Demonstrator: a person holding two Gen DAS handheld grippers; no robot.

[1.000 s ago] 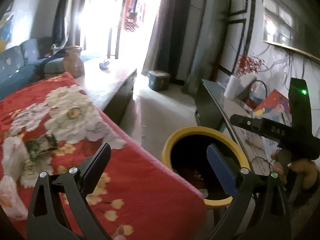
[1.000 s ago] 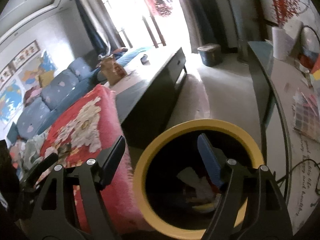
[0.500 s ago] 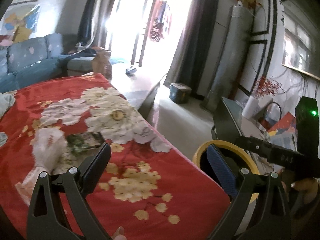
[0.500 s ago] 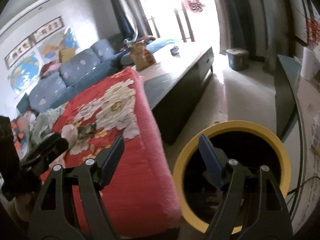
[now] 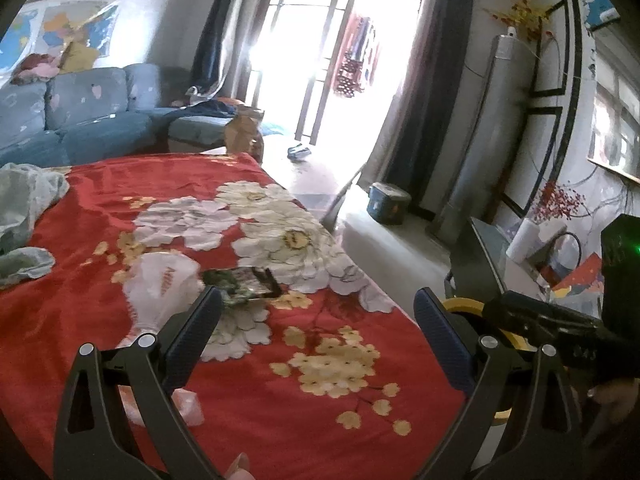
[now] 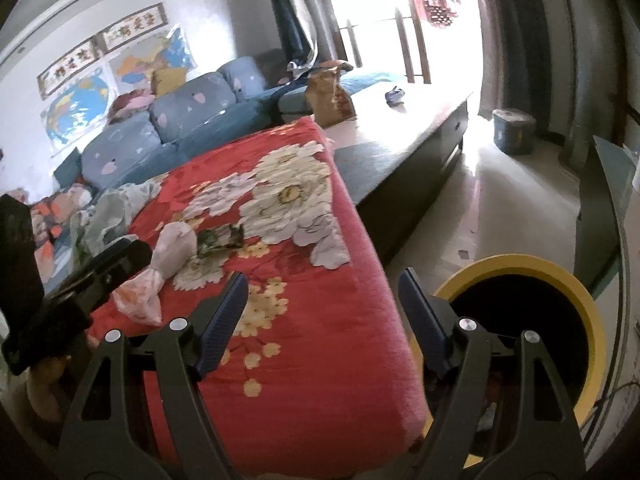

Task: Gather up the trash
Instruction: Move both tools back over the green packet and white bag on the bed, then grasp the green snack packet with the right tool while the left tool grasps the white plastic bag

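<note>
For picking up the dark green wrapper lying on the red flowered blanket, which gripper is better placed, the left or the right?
Probably the left. The left gripper is open, and the dark green wrapper lies just beyond its left finger. The right gripper, jaws opening and empty, sits near the blanket's edge beside the yellow-rimmed bin, farther from the wrapper.

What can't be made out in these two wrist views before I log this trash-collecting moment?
- Inside of the yellow-rimmed bin: dark in the right wrist view; in the left wrist view the right gripper's body covers most of it.
- Print on the green wrapper: too small, and the left gripper finger overlaps its edge.
- Pink plastic bag: partly hidden behind that finger.
- Right gripper: opening, nothing between its fingers.
</note>
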